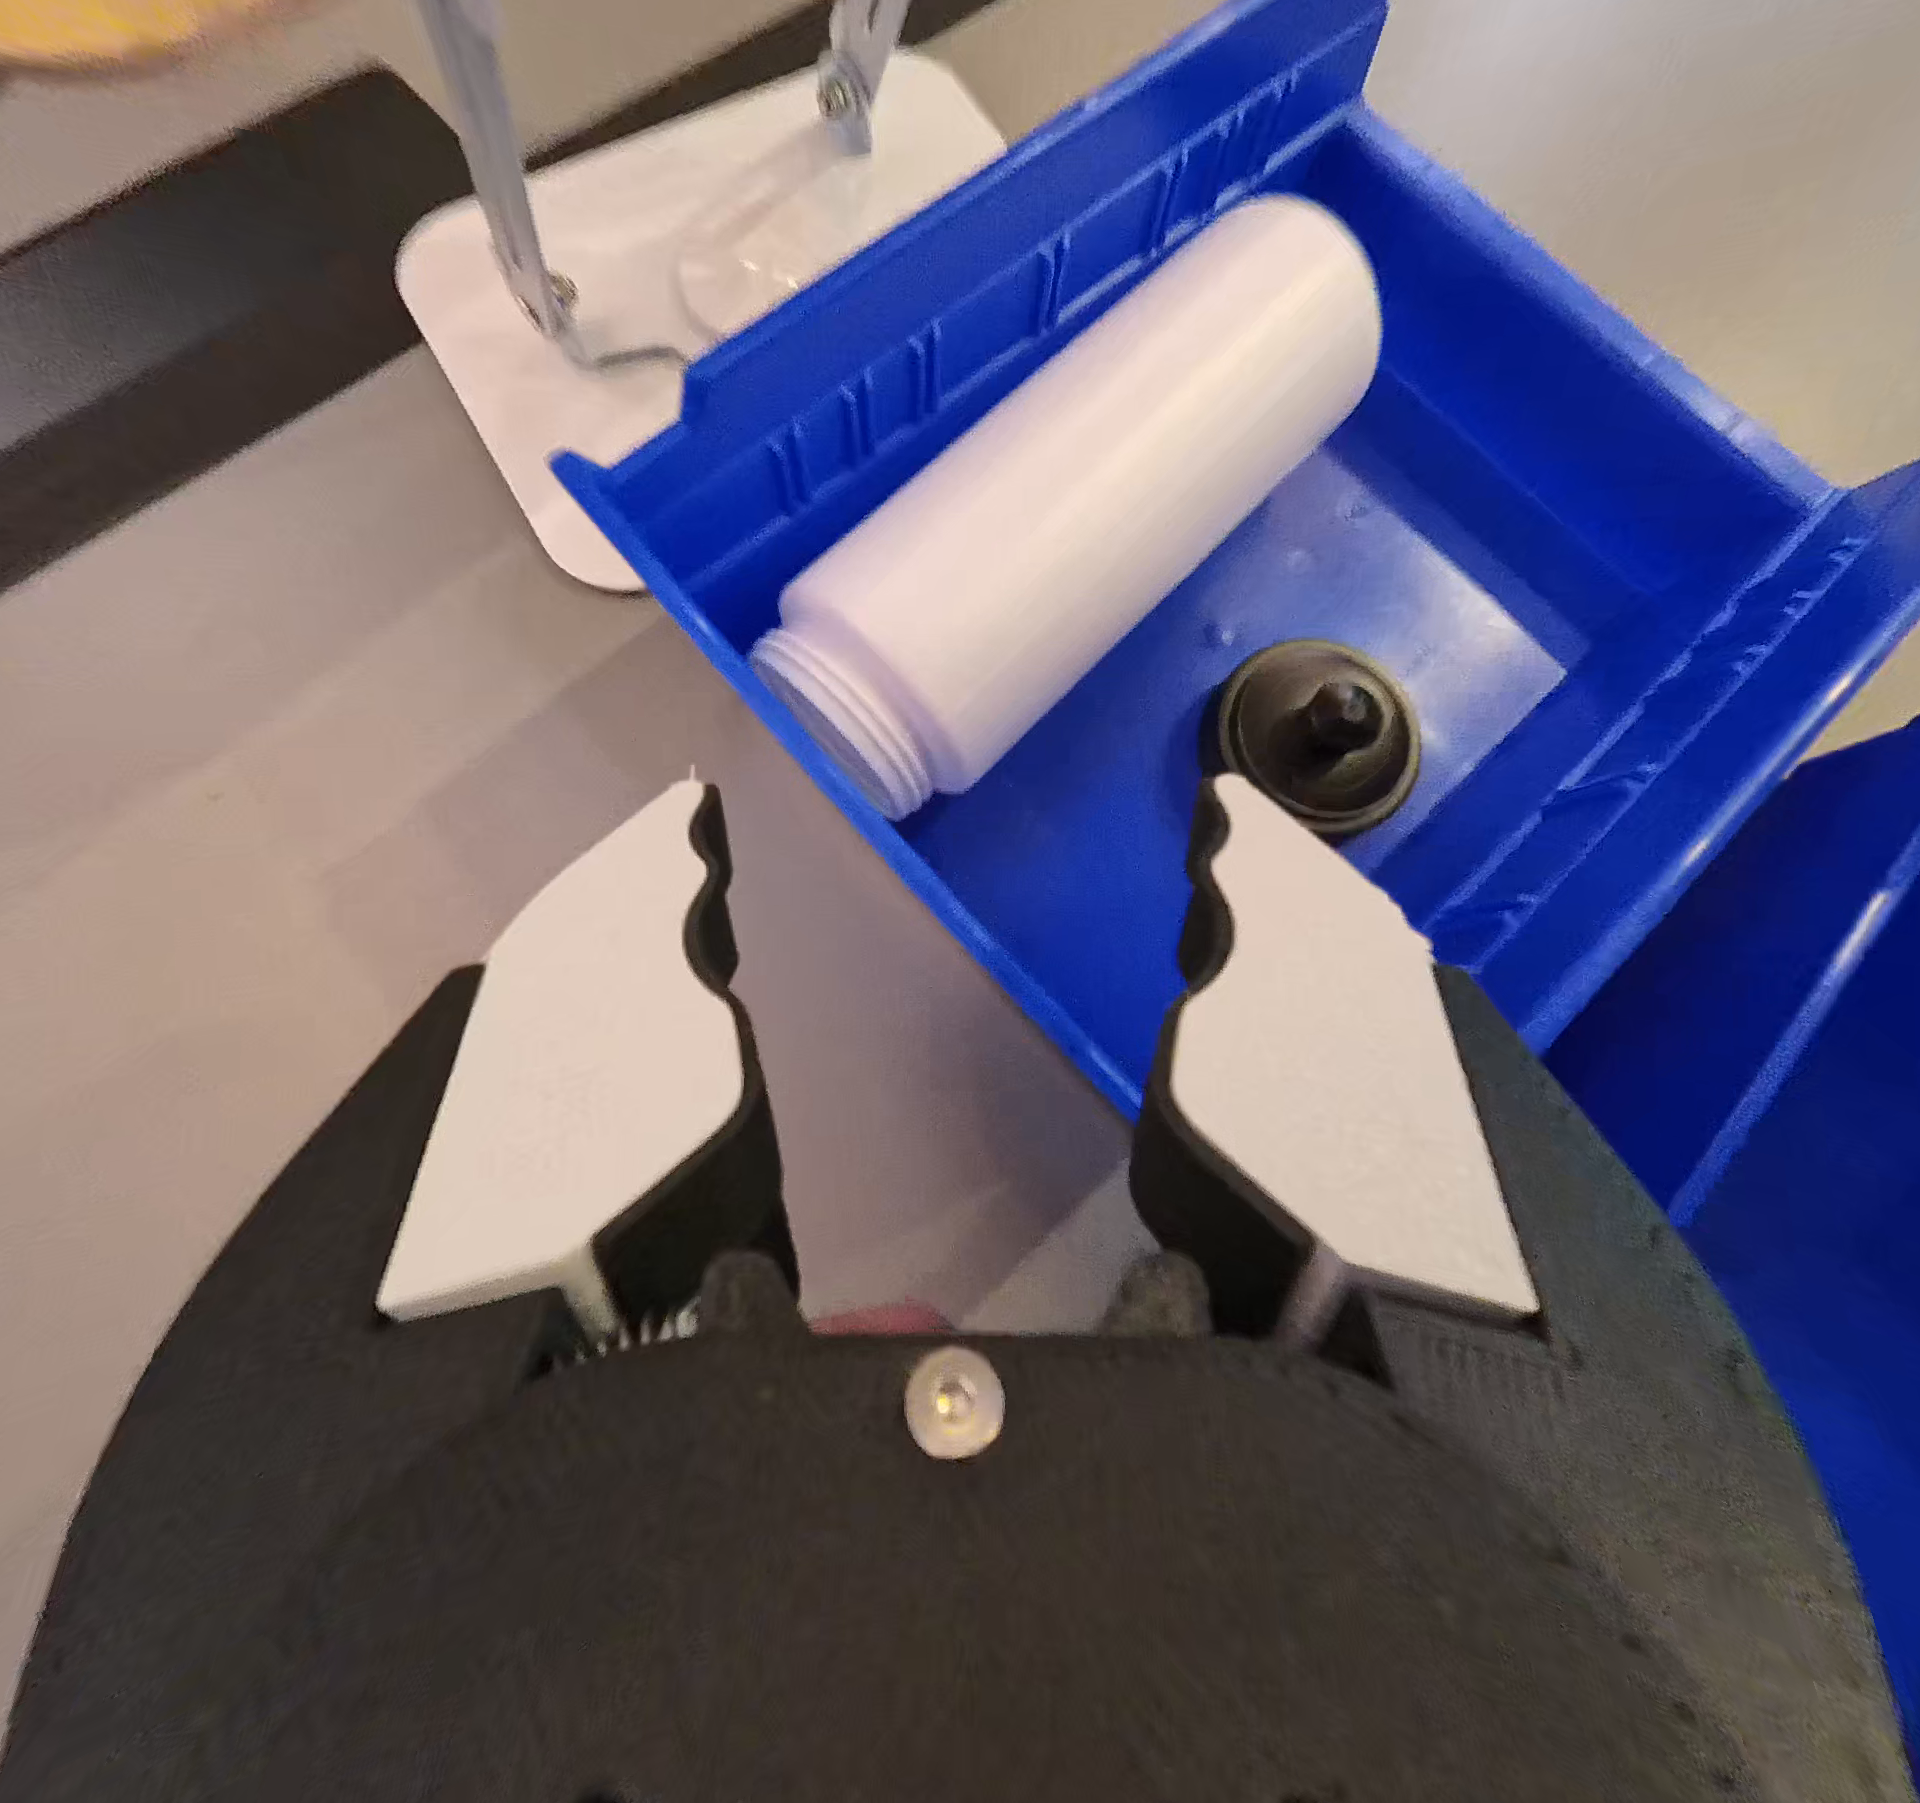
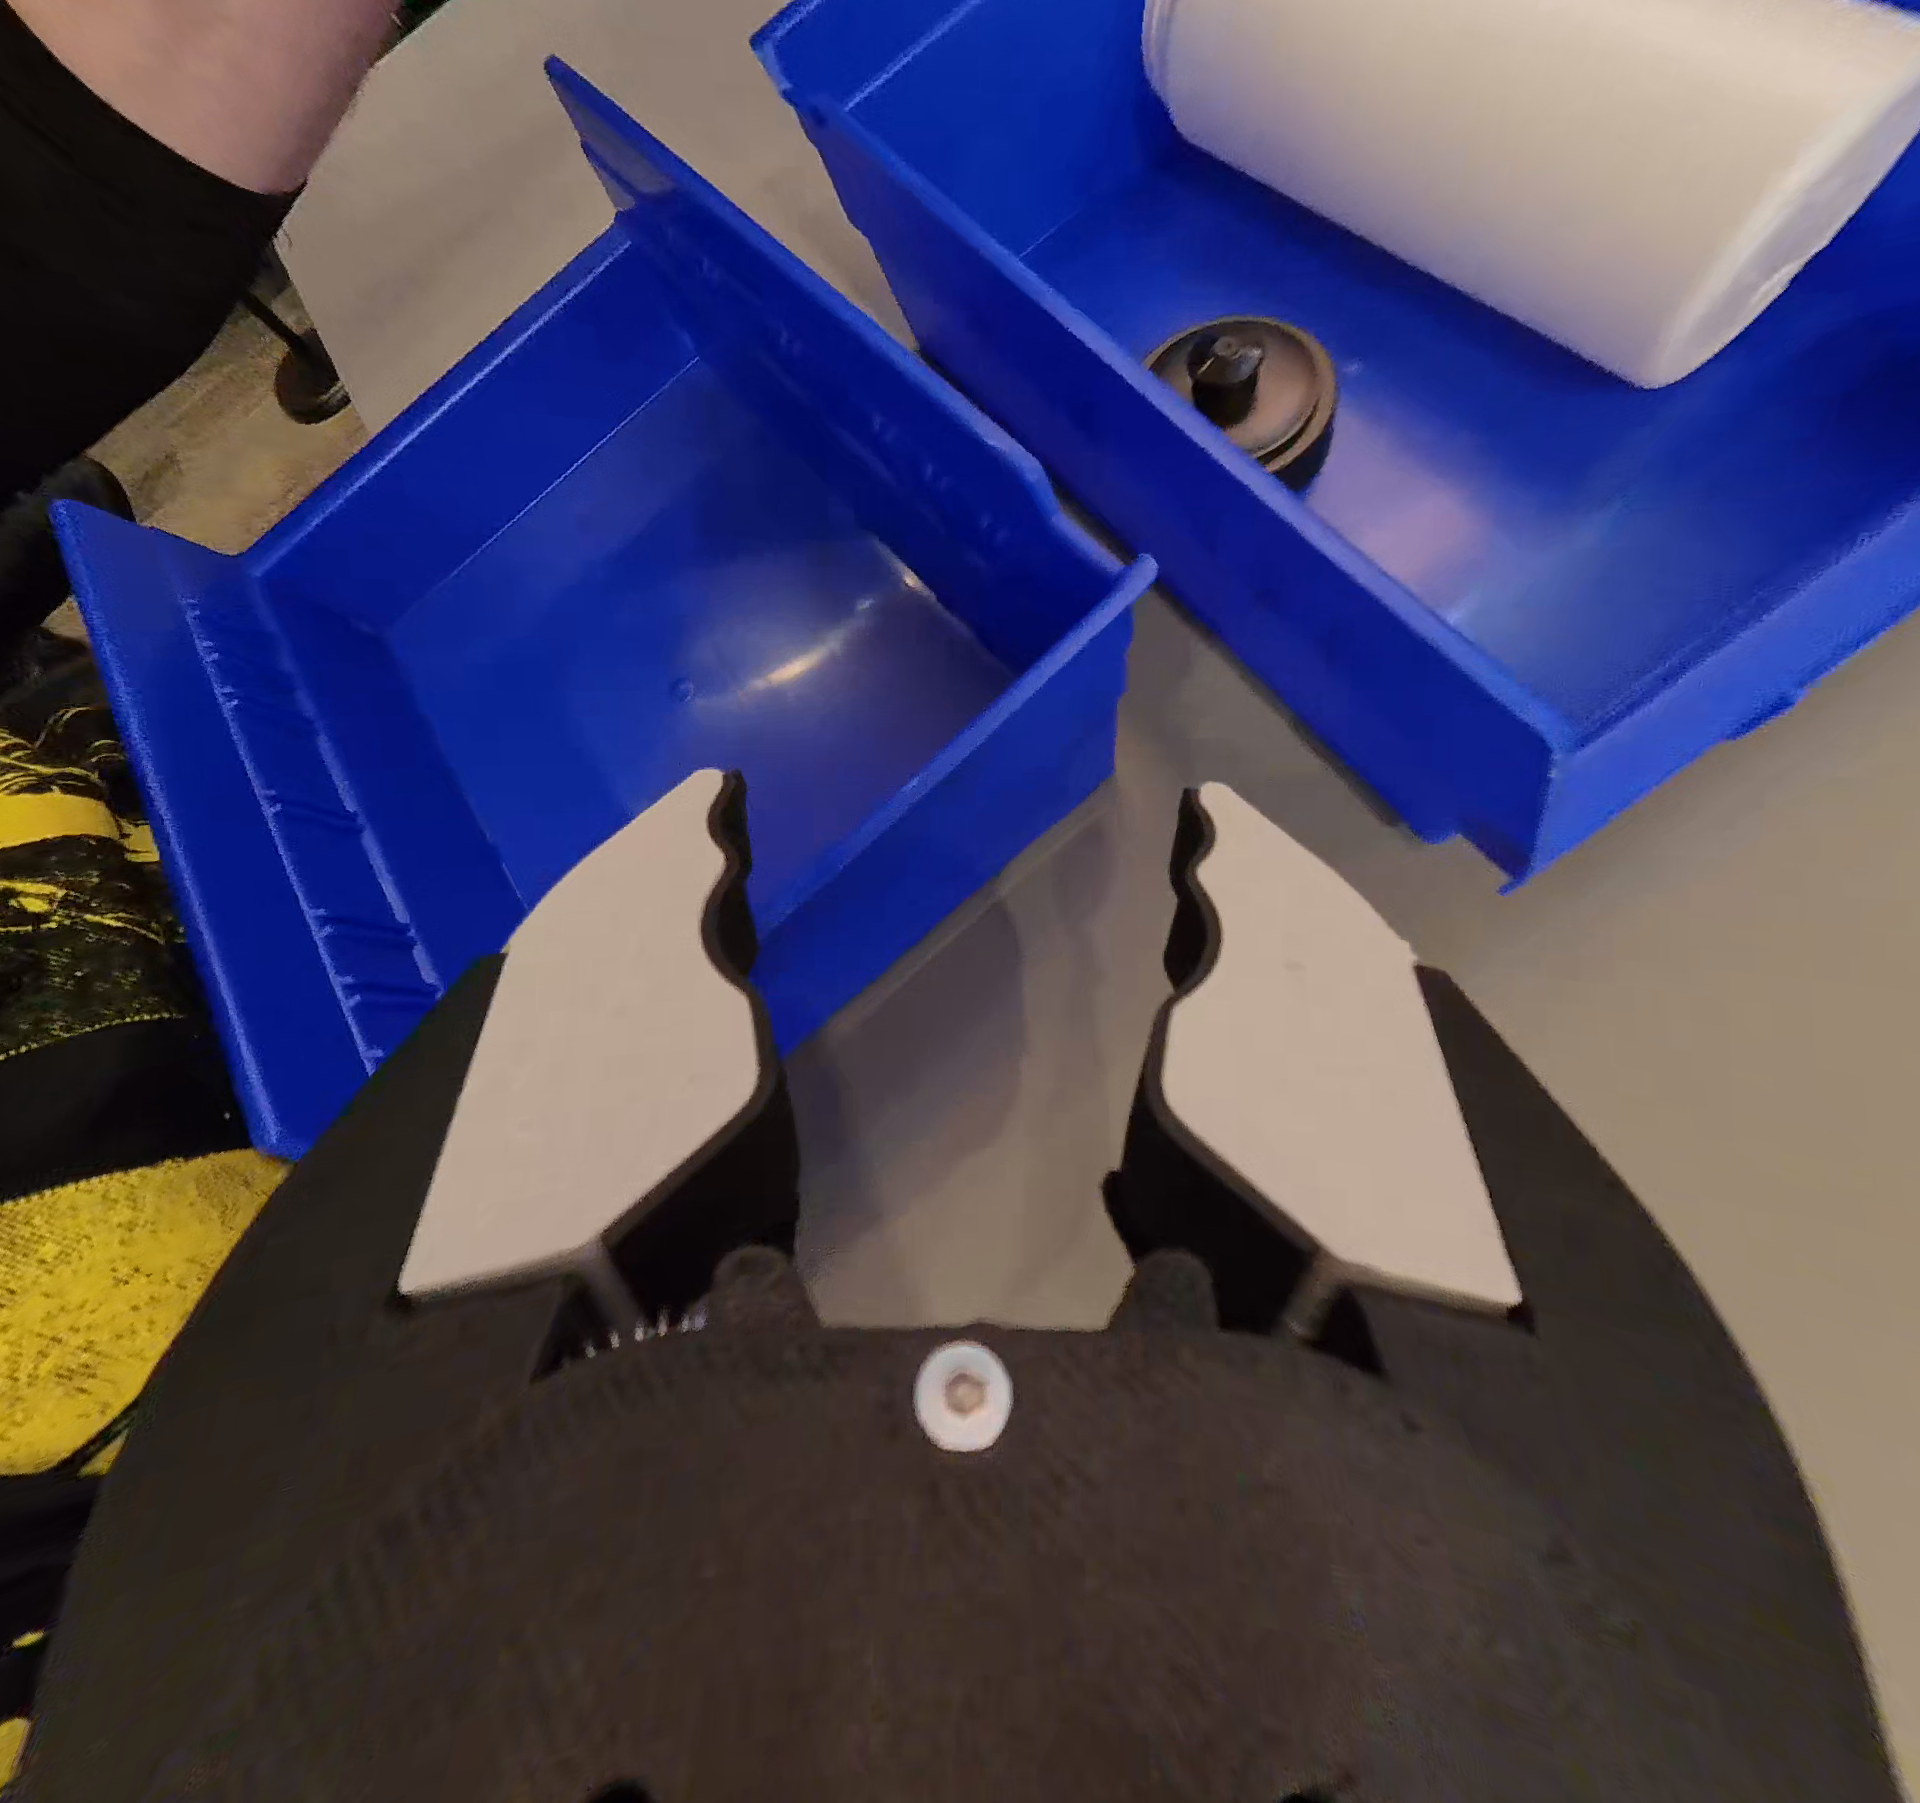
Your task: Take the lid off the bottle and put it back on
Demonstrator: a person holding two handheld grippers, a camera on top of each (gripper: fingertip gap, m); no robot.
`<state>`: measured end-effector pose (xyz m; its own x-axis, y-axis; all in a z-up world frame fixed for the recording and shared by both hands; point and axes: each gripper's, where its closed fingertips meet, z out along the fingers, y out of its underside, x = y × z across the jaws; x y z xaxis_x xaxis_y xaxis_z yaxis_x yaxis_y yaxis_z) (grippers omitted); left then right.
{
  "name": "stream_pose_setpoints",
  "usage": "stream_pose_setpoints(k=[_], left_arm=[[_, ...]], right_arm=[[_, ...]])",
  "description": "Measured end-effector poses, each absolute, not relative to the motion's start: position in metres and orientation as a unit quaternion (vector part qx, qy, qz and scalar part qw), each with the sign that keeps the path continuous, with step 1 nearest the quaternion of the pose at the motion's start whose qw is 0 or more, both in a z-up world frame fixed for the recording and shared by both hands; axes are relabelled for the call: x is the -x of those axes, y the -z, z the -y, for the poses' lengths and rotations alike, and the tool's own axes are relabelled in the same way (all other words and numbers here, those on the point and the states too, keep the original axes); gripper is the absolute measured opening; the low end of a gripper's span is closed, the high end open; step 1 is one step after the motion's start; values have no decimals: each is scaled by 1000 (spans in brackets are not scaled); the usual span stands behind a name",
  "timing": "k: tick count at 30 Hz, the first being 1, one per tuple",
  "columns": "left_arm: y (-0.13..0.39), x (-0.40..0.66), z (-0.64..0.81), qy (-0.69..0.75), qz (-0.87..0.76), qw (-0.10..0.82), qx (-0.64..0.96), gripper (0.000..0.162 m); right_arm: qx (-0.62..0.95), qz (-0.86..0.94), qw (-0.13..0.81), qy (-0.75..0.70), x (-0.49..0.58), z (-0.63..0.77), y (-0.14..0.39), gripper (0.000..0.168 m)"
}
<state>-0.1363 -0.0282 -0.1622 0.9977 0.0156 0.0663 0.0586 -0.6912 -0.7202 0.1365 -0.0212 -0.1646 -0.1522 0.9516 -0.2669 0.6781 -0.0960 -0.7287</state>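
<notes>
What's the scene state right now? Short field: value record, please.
bottle: white bottle lying on its side in the blue bin, threaded neck bare
lid: black lid loose on the bin floor beside the bottle
second bin: second blue bin, nothing in it
left gripper: left gripper jaws open, holding nothing
right gripper: right gripper jaws open, holding nothing

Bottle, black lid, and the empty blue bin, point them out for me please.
bottle point(image 1: 1070, 496), left wrist view, middle of its side.
black lid point(image 1: 1317, 737), left wrist view, its centre.
empty blue bin point(image 2: 665, 610), right wrist view, its bare floor.
</notes>
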Motion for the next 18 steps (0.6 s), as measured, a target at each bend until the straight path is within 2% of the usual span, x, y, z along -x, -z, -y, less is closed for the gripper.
stream_pose_setpoints(k=[2, 4, 8, 10, 18], left_arm=[[177, 134, 28, 32, 19, 359, 933, 86], [182, 127, 24, 68, 26, 353, 933, 72], [183, 134, 23, 60, 25, 341, 938, 62], [185, 140, 25, 49, 26, 332, 942, 53], [191, 179, 40, -32, 29, 296, 954, 42]], right_arm=[[630, 661, 148, -380, -135, 29, 174, 77], [627, 684, 130, -350, -134, 35, 188, 73], [603, 711, 122, -341, -129, 45, 196, 44], [599, 714, 115, -343, -130, 46, 196, 38], [600, 728, 117, -311, -141, 37, 197, 33]])
